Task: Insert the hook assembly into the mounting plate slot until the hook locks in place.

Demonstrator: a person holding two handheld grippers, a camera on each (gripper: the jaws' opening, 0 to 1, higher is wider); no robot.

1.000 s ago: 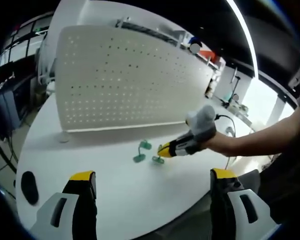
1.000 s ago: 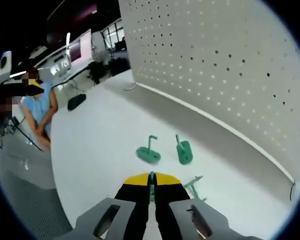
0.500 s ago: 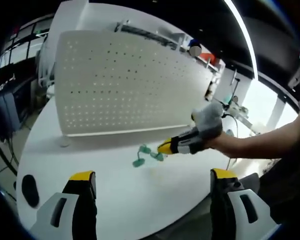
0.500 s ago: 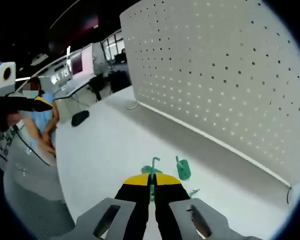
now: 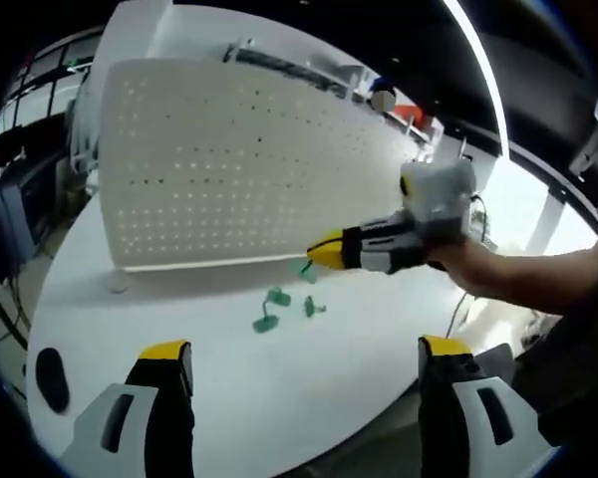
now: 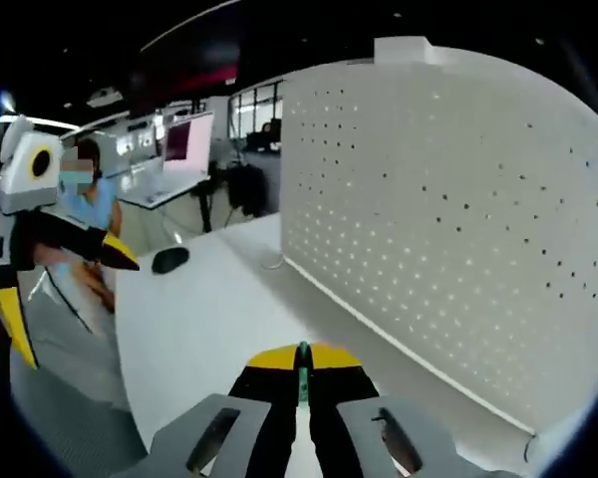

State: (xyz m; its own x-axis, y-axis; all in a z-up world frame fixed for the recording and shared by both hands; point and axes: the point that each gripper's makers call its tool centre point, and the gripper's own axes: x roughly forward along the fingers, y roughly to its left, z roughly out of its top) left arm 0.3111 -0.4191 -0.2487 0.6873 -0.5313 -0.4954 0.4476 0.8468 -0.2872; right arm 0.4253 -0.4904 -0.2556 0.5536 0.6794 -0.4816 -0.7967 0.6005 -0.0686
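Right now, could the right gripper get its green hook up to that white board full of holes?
Probably yes. The right gripper is shut on a green hook and held above the table, with open air between it and the white board ahead.

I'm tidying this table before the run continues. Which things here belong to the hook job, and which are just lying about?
Belongs to the job:
- green hook clamped in the right tongs
- white pegboard, standing upright on the table
- three spare green hooks lying on the table

Lying about:
- black computer mouse near the table edge
- left tongs, open and holding nothing
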